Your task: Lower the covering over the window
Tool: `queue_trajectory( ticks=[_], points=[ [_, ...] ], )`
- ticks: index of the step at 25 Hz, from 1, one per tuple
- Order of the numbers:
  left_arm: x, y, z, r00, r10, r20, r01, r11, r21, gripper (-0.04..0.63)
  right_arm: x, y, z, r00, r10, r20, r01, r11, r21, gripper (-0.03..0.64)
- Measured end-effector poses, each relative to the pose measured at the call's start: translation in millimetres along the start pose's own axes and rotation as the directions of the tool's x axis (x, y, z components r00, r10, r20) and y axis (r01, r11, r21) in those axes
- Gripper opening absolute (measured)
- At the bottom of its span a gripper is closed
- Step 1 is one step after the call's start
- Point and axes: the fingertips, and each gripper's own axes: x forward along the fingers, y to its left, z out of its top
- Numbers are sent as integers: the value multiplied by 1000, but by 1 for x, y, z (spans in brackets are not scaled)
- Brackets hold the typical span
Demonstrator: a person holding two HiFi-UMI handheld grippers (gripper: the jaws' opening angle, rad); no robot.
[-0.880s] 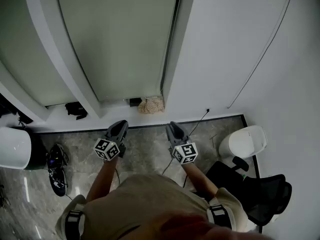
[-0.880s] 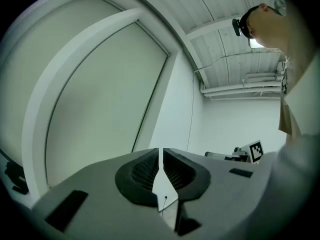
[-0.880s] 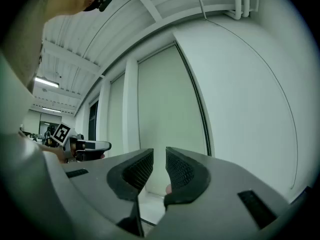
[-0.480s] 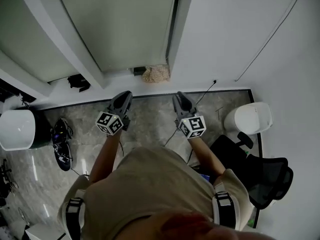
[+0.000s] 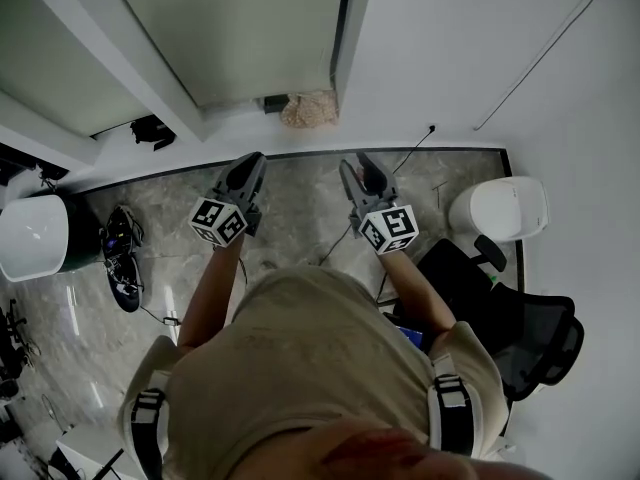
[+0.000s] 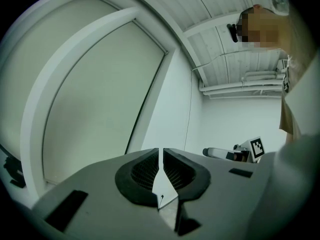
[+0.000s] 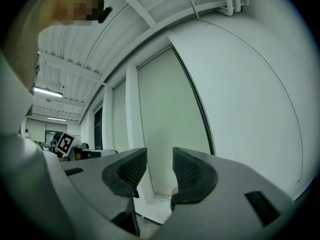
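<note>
A pale roller blind [image 5: 240,28] covers the tall window ahead; it hangs down to the sill in the head view. It also fills the left gripper view as blind [image 6: 100,99] and shows past the right jaws as blind [image 7: 170,119]. My left gripper [image 5: 245,160] is held above the floor, pointing at the window wall, jaws shut with only a thin slit and nothing between them [image 6: 161,154]. My right gripper [image 5: 362,163] is beside it, open and empty [image 7: 160,166]. Neither touches the blind.
A beige bundle [image 5: 308,110] lies on the sill. A white bin [image 5: 30,238] and shoes [image 5: 120,263] are on the left. Another white bin [image 5: 500,208] and a black office chair [image 5: 520,333] stand on the right. A thin cable [image 5: 545,53] runs down the wall.
Both grippers have moved forward toward the window wall. The right gripper's jaws look wider apart than before. The left stays shut.
</note>
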Motion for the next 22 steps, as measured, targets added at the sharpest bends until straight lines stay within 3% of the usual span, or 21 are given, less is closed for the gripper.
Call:
queue_trajectory(
  ticks=[12,22],
  points=[
    [30,-39,-41,999,36,-11,-36,999,-32,41,-31,-42,-19,999,40,-30,-39,999,29,147],
    [25,-2,-43,998,51,-38,-54,996,-69,41,1,-39,-25,998,31,-49,-29,999,42,146]
  ],
)
